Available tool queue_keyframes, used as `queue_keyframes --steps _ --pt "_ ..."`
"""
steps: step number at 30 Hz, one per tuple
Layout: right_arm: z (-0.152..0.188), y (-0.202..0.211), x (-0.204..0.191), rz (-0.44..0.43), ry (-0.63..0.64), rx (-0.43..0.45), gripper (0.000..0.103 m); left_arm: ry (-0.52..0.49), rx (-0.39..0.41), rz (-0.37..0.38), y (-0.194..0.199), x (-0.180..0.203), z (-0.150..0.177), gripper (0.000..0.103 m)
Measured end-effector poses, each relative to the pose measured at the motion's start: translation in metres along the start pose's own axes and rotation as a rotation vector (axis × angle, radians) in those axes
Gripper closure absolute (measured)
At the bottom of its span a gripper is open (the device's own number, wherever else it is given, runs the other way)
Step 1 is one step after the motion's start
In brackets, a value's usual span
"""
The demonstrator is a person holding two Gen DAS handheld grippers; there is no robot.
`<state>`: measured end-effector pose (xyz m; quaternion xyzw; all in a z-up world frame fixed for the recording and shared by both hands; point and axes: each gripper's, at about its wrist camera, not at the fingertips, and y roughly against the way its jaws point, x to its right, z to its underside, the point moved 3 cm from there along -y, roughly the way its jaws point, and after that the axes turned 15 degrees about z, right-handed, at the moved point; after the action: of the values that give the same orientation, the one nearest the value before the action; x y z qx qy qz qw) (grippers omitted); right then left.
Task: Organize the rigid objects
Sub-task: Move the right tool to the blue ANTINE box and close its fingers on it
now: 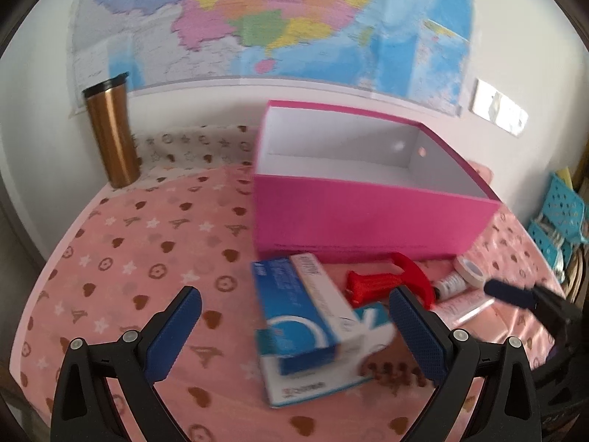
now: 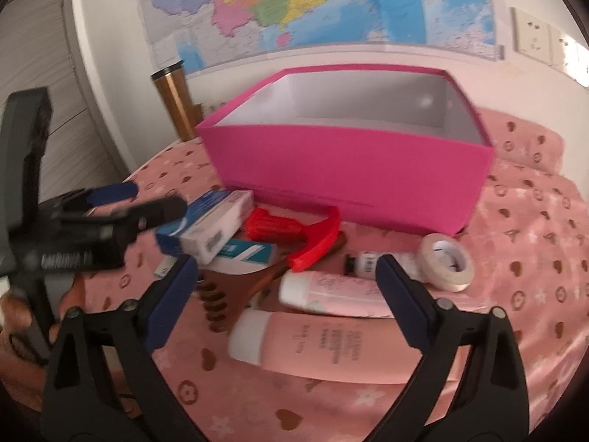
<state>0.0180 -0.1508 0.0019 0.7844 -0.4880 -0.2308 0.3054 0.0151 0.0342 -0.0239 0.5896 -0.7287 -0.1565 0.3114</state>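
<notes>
An open, empty pink box (image 1: 368,217) (image 2: 349,176) stands on the pink patterned cloth. Before it lie stacked blue-and-white cartons (image 1: 305,316) (image 2: 210,228), a red handled tool (image 1: 386,280) (image 2: 294,232), a brown wooden comb (image 2: 228,294), two pink tubes (image 2: 331,289), a small bottle (image 2: 362,263) and a tape roll (image 2: 447,261). My left gripper (image 1: 294,292) is open, its fingers astride the cartons without pressing them. My right gripper (image 2: 285,262) is open above the comb and tubes, touching nothing.
A copper tumbler (image 1: 110,132) (image 2: 176,103) stands at the back left by the wall with the map. Blue baskets (image 1: 559,206) sit off the table's right side. The cloth to the left of the cartons bears nothing.
</notes>
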Motion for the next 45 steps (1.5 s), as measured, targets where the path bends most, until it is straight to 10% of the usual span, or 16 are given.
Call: queue_keyframes --steps 13,27,39,45 --pt "0.005 -0.014 -0.058 -0.157 0.165 -0.057 0.044 0.037 -0.131 0.238 -0.004 -0.020 0.025 0.014" --pt "0.007 -0.024 -0.029 -0.076 0.136 -0.106 0.045 0.015 -0.188 0.563 -0.023 0.031 0.021 0.017" --pt "-0.008 -0.034 -0.032 -0.158 0.074 -0.134 0.060 0.031 -0.088 0.297 -0.012 -0.043 -0.008 0.017" --pt "-0.012 -0.049 -0.036 -0.190 0.025 -0.180 0.060 0.053 -0.206 0.315 -0.051 -0.065 -0.006 0.040"
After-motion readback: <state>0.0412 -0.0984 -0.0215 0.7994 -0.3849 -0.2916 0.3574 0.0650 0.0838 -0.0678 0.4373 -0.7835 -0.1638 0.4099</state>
